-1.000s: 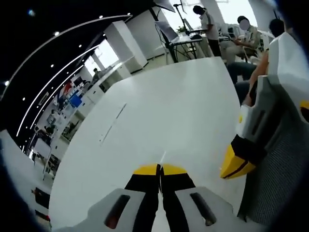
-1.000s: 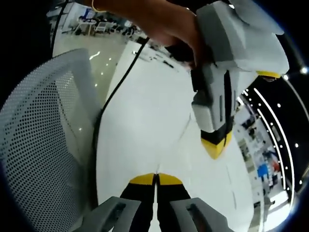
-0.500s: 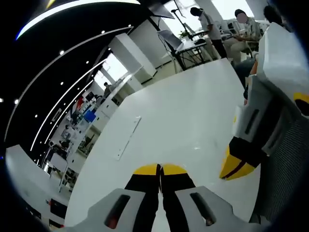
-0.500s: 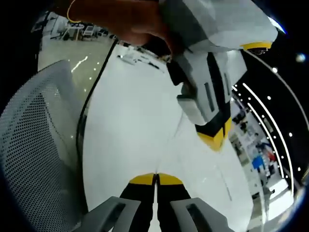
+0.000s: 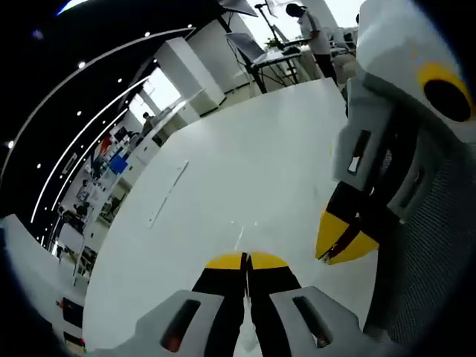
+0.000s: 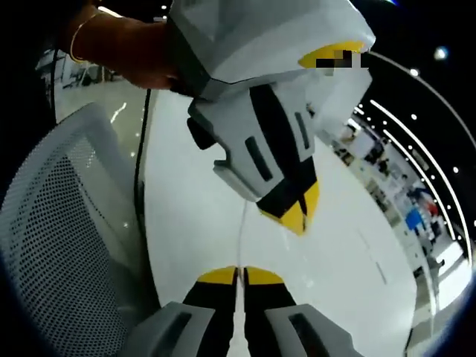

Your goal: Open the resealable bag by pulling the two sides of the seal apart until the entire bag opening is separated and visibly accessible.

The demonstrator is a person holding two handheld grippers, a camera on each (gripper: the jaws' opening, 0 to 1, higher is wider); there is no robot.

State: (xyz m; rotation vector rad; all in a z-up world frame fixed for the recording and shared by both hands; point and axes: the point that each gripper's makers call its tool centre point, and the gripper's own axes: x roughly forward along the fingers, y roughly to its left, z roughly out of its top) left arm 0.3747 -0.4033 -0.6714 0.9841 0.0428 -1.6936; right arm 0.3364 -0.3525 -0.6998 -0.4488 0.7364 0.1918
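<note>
In the left gripper view, starting far left: dim room with curved ceiling lights, then the white table (image 5: 223, 171) spreading across the middle. At the top, a person (image 5: 309, 26) standing by a desk (image 5: 279, 59). At bottom centre, the left gripper (image 5: 246, 260), yellow tips pressed together with no gap, pinching a thin pale edge of the resealable bag (image 5: 239, 236) that rises just above the tips over the table; rest of the clear bag too faint to make out. Just to the right, the right gripper (image 5: 338, 242) reaching in from above, tips together too, near the left gripper's tips but apart from them. Far right, a mesh chair (image 5: 435, 253).

In the right gripper view, starting left: the mesh chair (image 6: 52, 245), then a hand (image 6: 141, 56) wearing a bracelet (image 6: 74, 44) at upper left, and a black cable (image 6: 140, 163) dropping along the table (image 6: 349, 282) edge. At bottom centre, the right gripper (image 6: 240, 275), tips closed on the bag (image 6: 242, 230), seen as a pale line running up towards the left gripper (image 6: 296, 216), which hangs just above with its tips shut.
</note>
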